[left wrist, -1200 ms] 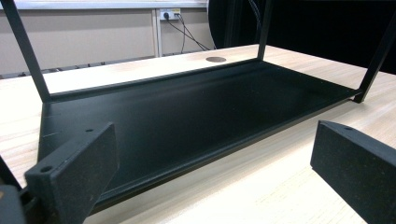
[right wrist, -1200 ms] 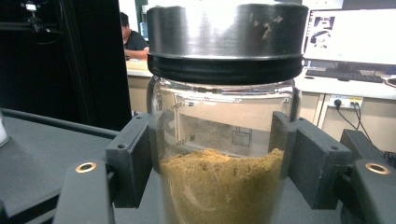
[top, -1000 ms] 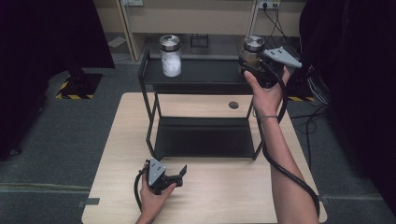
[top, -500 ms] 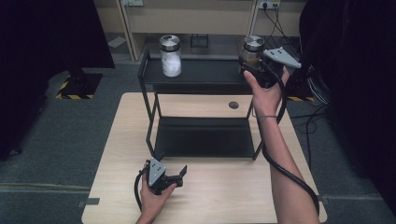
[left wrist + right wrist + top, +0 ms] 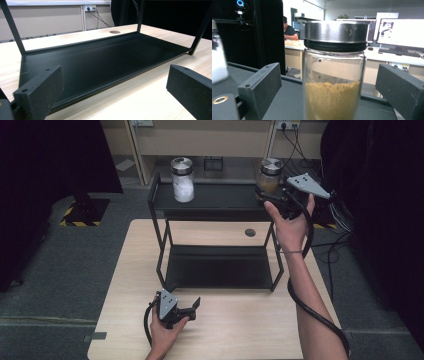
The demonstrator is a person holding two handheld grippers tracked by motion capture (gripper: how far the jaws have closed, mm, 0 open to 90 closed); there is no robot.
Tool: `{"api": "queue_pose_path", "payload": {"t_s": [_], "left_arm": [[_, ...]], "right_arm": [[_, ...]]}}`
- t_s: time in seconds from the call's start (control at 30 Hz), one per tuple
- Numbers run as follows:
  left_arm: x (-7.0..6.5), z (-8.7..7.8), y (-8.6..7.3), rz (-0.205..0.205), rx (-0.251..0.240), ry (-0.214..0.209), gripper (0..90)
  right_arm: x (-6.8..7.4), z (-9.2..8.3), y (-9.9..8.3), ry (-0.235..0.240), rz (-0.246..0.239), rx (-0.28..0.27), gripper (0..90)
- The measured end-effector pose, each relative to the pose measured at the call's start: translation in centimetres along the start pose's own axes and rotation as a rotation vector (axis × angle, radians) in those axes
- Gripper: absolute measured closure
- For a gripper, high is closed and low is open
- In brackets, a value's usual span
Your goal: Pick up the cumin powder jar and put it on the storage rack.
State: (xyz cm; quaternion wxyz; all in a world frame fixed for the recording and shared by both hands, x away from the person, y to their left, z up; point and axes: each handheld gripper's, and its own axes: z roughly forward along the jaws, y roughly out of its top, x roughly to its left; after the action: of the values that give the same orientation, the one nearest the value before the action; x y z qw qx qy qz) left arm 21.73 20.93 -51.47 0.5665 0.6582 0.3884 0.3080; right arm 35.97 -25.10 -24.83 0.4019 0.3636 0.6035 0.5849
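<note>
Upper right of the high view, the right tool point(image 5: 272, 195) has just opened wide around the brown-powder jar point(image 5: 270, 175) on the shelf point(image 5: 220, 200); pads clear of the glass; left tool point(image 5: 187, 307) wide, empty, low on the bench point(image 5: 240, 330)

Jar of brown powder point(image 5: 334, 75): base cut off by the lower edge in the right gripper view. White-filled jar point(image 5: 218, 60): cropped at the left edge. Distant monitors: screen content illegible.

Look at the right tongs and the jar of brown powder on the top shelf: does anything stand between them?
Nothing visible does. The right tongs have just opened; the brown powder jar stands upright between the jaws, gaps both sides.
</note>
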Motion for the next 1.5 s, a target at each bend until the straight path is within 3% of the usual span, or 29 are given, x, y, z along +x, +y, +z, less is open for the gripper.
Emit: {"api": "queue_pose_path", "payload": {"t_s": [0.47,0.73,1.1,1.5], "left_arm": [[0.0,0.0,-0.1,0.003,-0.004,0.001,0.3],[0.0,-0.1,-0.1,0.002,-0.005,0.001,0.3],[-0.1,-0.1,-0.1,0.004,-0.008,0.004,0.3],[-0.2,-0.1,-0.2,0.007,-0.010,0.003,0.3]], "right_arm": [[0.0,-3.7,-1.3,0.052,-0.044,-0.044,5.8],[-0.1,-5.4,-2.7,0.060,-0.038,-0.063,5.7],[-0.6,-6.7,-3.5,0.066,-0.037,-0.069,5.7],[-0.1,-7.8,-4.9,0.074,-0.034,-0.071,5.7]]}}
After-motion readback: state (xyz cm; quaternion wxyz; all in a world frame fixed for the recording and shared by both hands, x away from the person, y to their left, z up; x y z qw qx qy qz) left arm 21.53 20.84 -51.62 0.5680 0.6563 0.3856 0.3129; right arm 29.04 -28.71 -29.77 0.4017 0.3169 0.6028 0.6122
